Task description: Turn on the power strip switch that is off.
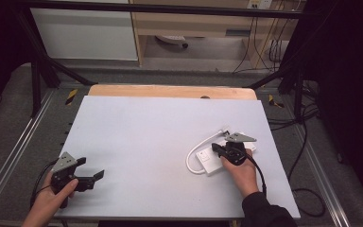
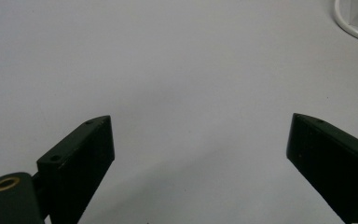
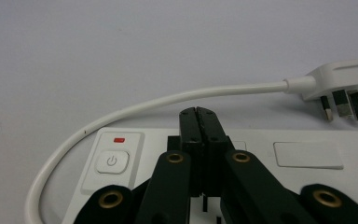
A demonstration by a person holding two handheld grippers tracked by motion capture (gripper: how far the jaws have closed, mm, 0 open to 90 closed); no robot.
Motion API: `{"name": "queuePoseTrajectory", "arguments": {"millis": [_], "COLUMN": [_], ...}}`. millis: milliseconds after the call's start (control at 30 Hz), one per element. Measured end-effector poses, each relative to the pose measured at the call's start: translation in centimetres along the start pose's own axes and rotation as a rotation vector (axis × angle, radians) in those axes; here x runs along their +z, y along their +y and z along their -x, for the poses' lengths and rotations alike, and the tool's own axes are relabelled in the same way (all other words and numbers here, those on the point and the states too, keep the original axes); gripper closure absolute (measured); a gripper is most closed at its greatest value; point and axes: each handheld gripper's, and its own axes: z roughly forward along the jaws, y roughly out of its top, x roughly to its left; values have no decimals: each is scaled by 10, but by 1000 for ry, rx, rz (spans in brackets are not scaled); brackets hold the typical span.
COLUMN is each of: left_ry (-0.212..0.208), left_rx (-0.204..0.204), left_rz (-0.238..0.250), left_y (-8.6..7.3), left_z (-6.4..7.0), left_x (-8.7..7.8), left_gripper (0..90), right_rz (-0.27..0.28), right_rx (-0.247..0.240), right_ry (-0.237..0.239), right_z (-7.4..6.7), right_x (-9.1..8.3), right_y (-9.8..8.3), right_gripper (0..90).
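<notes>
One white power strip (image 1: 211, 160) lies on the right part of the grey desk (image 1: 146, 137), toward the near edge. Its single white cable (image 3: 135, 109) loops out from the left end and curves round to one plug (image 3: 338, 88), which rests on the desk just beyond the strip with three pins showing. The strip carries one power button (image 3: 112, 161) with a small red mark above it. The right tool (image 3: 199, 116) sits over the strip, its two jaws pressed together with nothing between them. The left tool (image 1: 90, 176), held at the near left corner, has its two jaws spread wide over bare desk, well apart from the strip.
</notes>
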Motion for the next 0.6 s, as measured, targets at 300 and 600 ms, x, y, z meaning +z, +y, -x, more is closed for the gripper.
{"name": "queuePoseTrajectory", "arguments": {"millis": [300, 600], "left_ry": [0, 0], "left_rx": [0, 0], "left_rz": [-2, -2], "left_y": [0, 0], "left_z": [0, 0], "left_x": [0, 0], "left_gripper": [78, 78], "right_rz": [-12, -16], "right_rx": [-31, -37], "right_ry": [6, 2], "right_z": [-5, -6], "right_x": [3, 3], "right_y": [-1, 0], "right_gripper": [900, 900]}}
